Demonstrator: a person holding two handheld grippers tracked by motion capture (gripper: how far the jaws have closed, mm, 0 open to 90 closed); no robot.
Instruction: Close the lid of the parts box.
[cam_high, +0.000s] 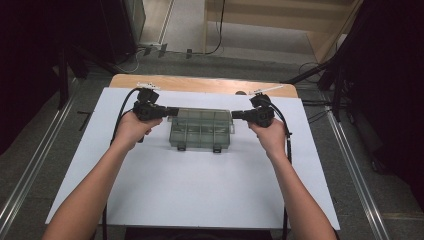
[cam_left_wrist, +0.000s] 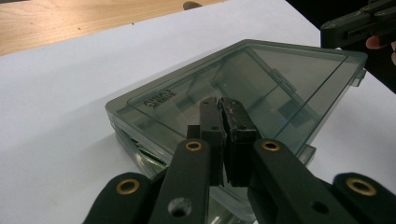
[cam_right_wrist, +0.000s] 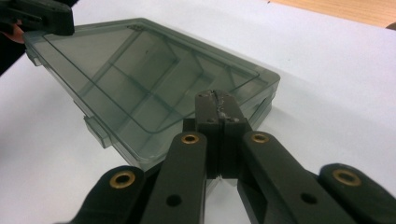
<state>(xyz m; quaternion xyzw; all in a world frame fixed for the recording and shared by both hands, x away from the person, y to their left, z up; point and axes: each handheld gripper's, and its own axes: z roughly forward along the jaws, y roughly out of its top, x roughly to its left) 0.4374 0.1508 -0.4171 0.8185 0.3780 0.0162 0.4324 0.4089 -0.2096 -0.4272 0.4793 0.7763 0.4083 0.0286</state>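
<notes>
Jaws pressed together on both grippers, nothing pinched. Left gripper (cam_high: 172, 111) tips rest over far-left corner of box lid. Smoky clear compartment box (cam_high: 201, 129) sits mid-table on white sheet (cam_high: 200, 190), lid down, latches toward person. Right gripper (cam_high: 236, 115) tips at far-right corner. Risk, as I judge: uneven push from either side could skid or twist light box on smooth sheet; closed tips could slip off slick lid.

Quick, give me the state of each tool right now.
Left tool: closed, holding nothing, its tip over the clear box.
Right tool: closed, holding nothing, over the same box.
</notes>
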